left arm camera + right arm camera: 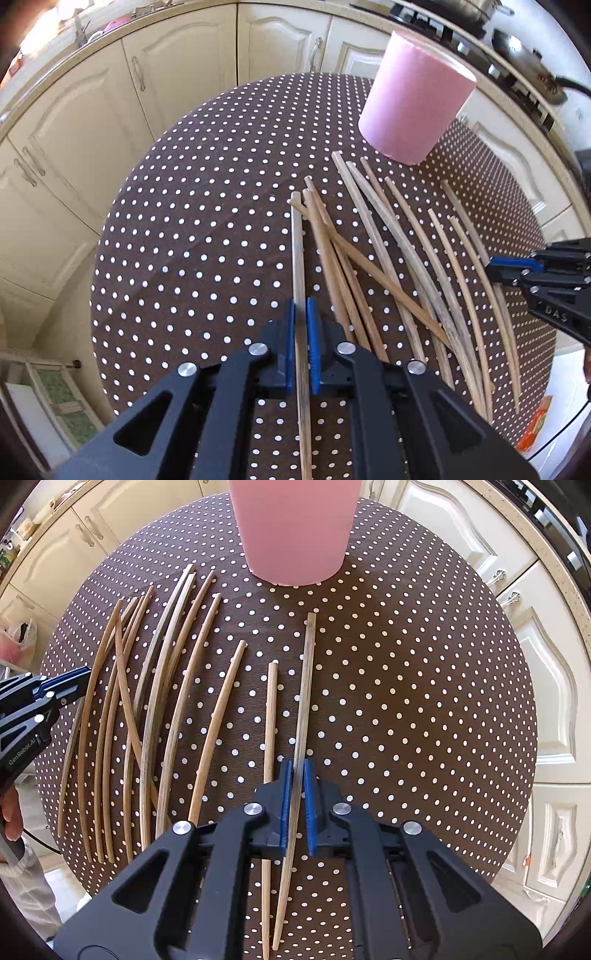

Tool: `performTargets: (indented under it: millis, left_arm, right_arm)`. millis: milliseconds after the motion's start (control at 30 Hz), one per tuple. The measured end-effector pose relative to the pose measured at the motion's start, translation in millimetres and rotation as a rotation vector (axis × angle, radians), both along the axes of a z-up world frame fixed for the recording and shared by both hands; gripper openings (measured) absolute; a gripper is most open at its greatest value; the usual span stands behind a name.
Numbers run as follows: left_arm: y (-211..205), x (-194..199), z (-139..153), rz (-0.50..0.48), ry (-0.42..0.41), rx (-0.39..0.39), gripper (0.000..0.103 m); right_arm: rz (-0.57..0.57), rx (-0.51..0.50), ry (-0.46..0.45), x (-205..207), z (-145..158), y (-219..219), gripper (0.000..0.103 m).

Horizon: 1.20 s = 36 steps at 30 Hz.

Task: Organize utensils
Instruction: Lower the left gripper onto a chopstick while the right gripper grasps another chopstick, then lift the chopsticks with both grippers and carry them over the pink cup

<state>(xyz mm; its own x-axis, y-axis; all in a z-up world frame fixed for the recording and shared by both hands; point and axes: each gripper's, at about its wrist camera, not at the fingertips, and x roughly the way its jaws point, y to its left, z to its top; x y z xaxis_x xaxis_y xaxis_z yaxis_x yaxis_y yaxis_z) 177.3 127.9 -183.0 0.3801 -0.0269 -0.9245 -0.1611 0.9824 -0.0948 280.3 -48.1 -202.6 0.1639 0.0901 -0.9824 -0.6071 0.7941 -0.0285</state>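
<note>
Left tool (303,345) and right tool (297,806) each clamped near one end of a chopstick (297,251) (306,686) lying on bench (184,258), pink cup (295,531) beyond; risk: long free ends pivoting, slipping, snagging neighbouring sticks.

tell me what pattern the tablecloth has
The round brown tablecloth is covered in small white polka dots, shown best in the right wrist view.
</note>
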Motion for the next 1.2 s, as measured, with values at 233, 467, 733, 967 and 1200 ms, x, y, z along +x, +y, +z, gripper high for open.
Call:
performTargets:
  millis: [233, 467, 733, 967, 1200]
  left_arm:
    - [2, -8, -1, 0.056, -0.018, 0.040, 0.006]
    - [21, -24, 22, 0.174, -0.112, 0.104, 0.006]
    - [2, -35, 79, 0.077, -0.387, -0.069, 0.006]
    - [-39, -16, 136, -0.052, -0.606, -0.133, 0.006]
    - [-76, 20, 178, -0.098, -0.816, -0.107, 0.006]
  right_arm:
    - [-0.027, 0.052, -0.018, 3, 2, 1, 0.006]
    - [-0.058, 0.123, -0.083, -4, 23, -25, 0.006]
    - [-0.064, 0.275, -0.176, -16, 76, -44, 0.006]
    - [-0.071, 0.452, -0.309, -26, 139, -70, 0.006]
    - [-0.081, 0.677, -0.475, -13, 197, -66, 0.006]
